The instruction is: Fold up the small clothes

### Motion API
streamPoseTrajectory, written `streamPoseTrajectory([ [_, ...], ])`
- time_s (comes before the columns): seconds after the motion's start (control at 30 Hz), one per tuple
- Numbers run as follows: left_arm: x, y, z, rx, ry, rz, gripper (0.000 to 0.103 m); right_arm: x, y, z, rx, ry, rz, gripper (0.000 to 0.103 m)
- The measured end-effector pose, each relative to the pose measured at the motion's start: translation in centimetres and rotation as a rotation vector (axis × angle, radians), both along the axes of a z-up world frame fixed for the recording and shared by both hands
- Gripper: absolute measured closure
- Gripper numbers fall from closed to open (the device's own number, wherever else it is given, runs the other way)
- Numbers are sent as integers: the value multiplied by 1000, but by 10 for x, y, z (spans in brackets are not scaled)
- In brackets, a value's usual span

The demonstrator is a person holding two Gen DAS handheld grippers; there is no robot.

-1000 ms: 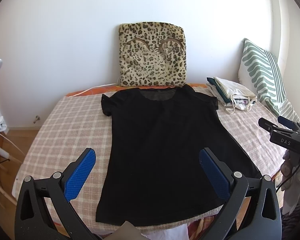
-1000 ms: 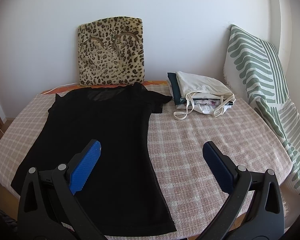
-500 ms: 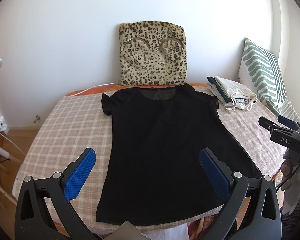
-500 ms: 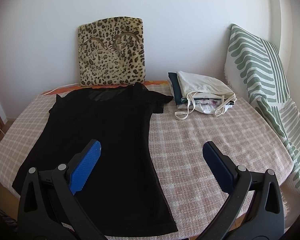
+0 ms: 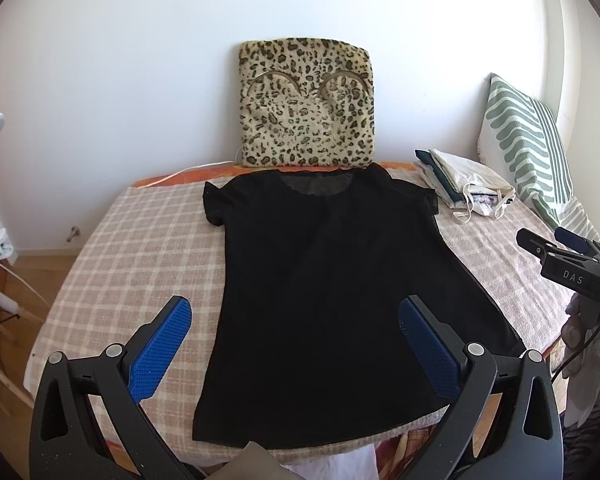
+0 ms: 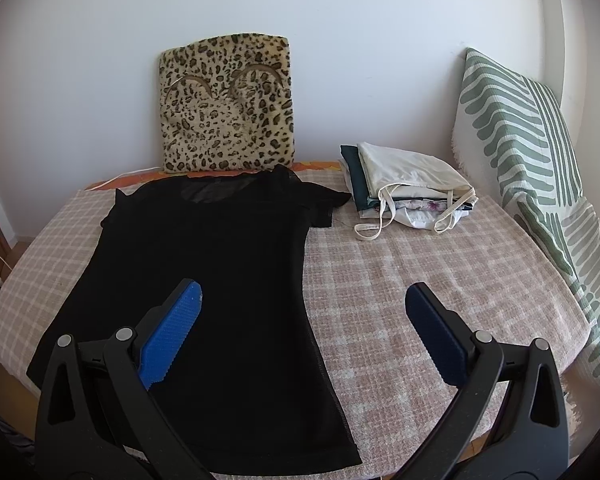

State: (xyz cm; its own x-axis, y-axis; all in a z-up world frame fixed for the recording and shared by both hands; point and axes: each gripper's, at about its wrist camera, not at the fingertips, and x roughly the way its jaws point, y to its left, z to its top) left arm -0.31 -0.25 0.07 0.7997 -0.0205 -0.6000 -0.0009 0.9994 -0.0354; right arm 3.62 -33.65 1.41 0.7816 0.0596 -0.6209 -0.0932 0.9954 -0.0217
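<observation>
Left wrist view looks down on a black short-sleeved top (image 5: 332, 288) spread flat, sheer and mesh-like at the neckline, on a table (image 5: 140, 248) covered in a nubbly pink-and-cream checked cloth. The left gripper (image 5: 294, 334) hovers over the top's lower half with its fingers (image 5: 162, 346) spread wide and holding nothing; their pads are blue and finely ribbed. Behind the top's collar a furry leopard-print cushion (image 5: 306, 104) stands upright against the white wall. Right of the top, near its sleeve, lies a small stack of folded clothes (image 6: 408, 184): a cream strappy piece on top, dark teal and floral layers beneath. Farther right of the top, a green-striped woven pillow (image 6: 520, 136) leans on the wall. The right gripper (image 6: 302, 322) straddles the top's right edge, fingers (image 6: 172, 334) likewise wide apart and empty.
</observation>
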Motion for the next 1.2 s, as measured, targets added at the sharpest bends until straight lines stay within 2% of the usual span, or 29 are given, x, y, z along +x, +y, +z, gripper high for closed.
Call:
streamPoseTrajectory([
  [0.23,0,7,-2,-37,13,-3,0,1,10,1,0,-4,4,0],
  [0.47,11,37,-18,-103,118,23,1,5,10,8,46,-25,16,0],
  [0.67,18,62,-37,-89,240,28,1,13,20,8,77,-18,46,0],
  [0.83,21,85,-57,-151,314,55,1,18,35,9,97,-13,81,0],
  [0.97,24,104,-80,-270,404,67,1,22,51,9,98,-18,113,0],
  [1.07,23,113,-91,-301,440,84,1,25,64,7,99,-13,140,0],
  [1.2,24,113,-104,-341,487,56,4,28,84,2,90,-4,176,0],
])
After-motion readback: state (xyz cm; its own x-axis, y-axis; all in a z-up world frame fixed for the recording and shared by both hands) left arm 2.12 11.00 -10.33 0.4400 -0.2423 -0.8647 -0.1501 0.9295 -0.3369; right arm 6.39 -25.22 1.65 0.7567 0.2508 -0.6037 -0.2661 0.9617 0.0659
